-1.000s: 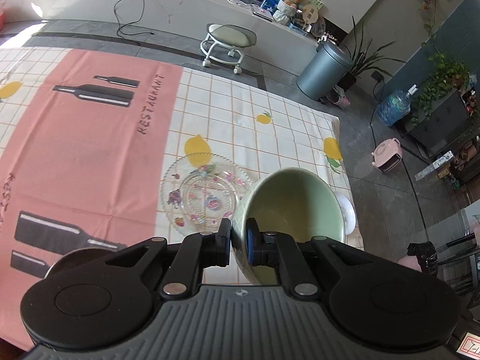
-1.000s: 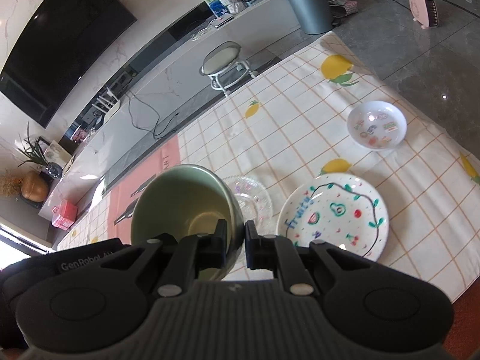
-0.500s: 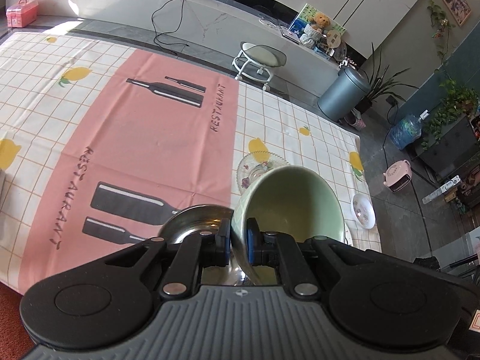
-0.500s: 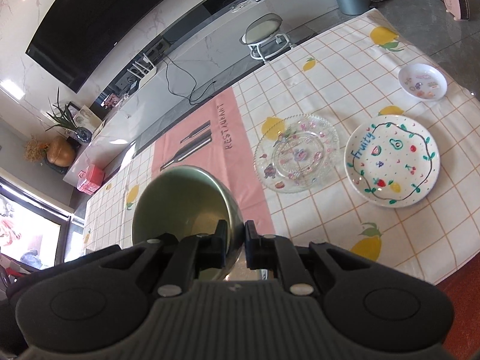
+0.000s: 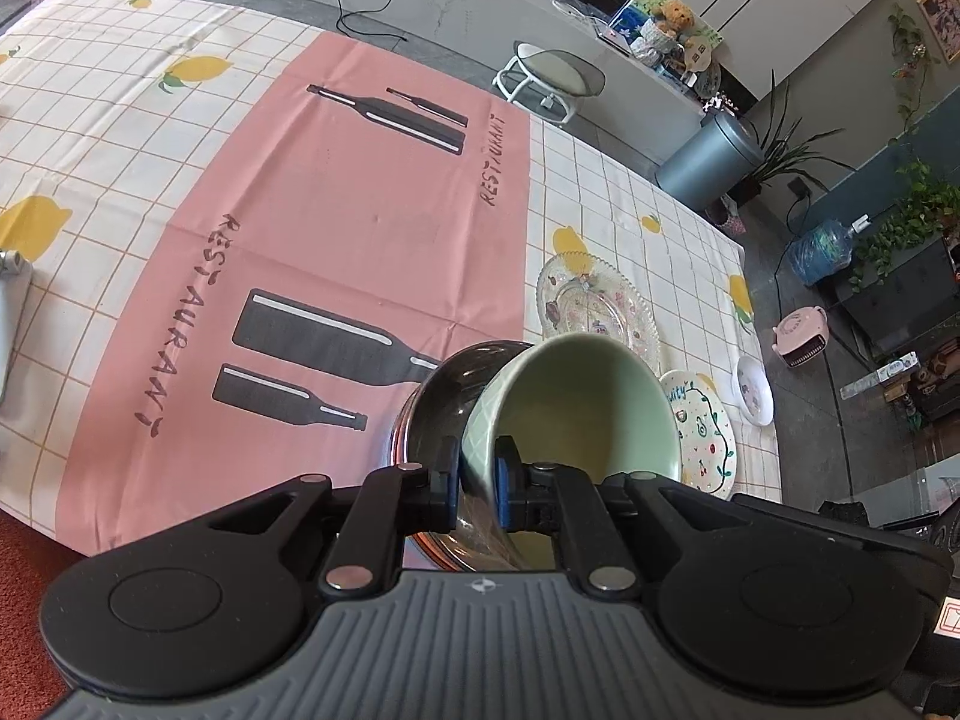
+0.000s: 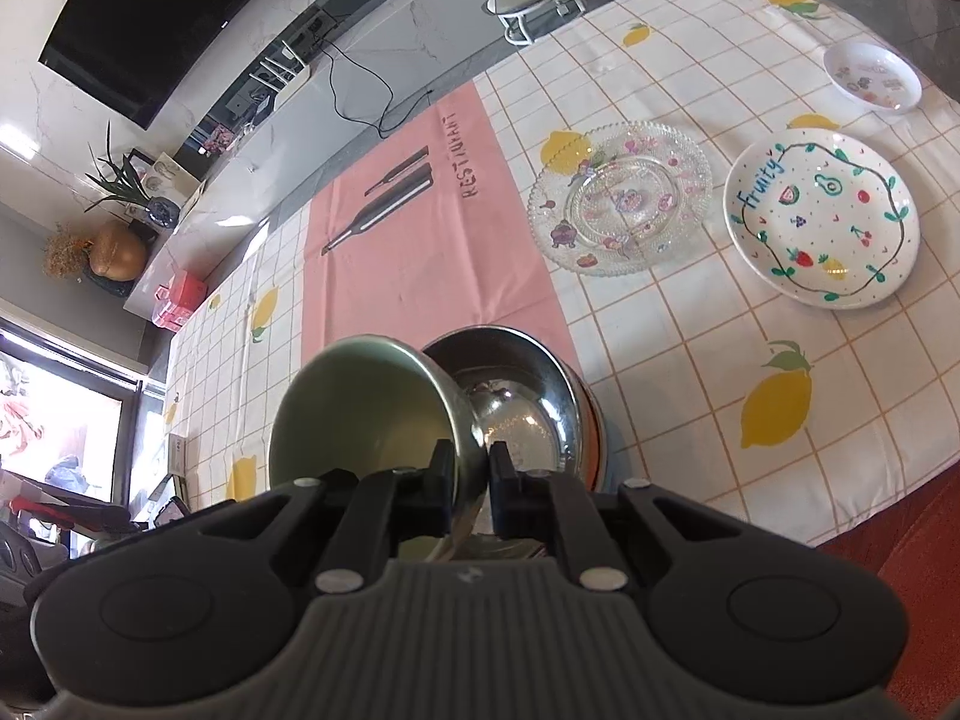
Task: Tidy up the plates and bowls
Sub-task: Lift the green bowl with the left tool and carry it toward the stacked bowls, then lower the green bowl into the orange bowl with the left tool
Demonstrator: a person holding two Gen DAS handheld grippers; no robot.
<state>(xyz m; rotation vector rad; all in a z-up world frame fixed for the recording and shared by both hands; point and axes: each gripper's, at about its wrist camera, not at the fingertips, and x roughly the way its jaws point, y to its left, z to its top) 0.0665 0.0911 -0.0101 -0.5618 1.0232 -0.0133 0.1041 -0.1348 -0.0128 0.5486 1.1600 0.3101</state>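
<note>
Both grippers pinch the rim of one green bowl (image 5: 576,396), held tilted above a steel bowl (image 5: 444,384) that stands on the table near its front edge. My left gripper (image 5: 478,483) is shut on the bowl's left rim. My right gripper (image 6: 472,480) is shut on the opposite rim of the green bowl (image 6: 360,408), beside the steel bowl (image 6: 516,390). A clear glass plate (image 6: 621,198), a white "Fruity" plate (image 6: 822,216) and a small white bowl (image 6: 873,75) lie to the right.
The table has a checked lemon cloth with a pink "Restaurant" panel (image 5: 336,222). A stool (image 5: 549,75), a grey bin (image 5: 708,159) and a pink heater (image 5: 801,336) stand on the floor beyond. The table's front edge (image 6: 870,516) is close by.
Both grippers carried the green bowl leftward and toward the table's front edge. The steel bowl came into view and now sits right under the green bowl. The plates lie farther to the right.
</note>
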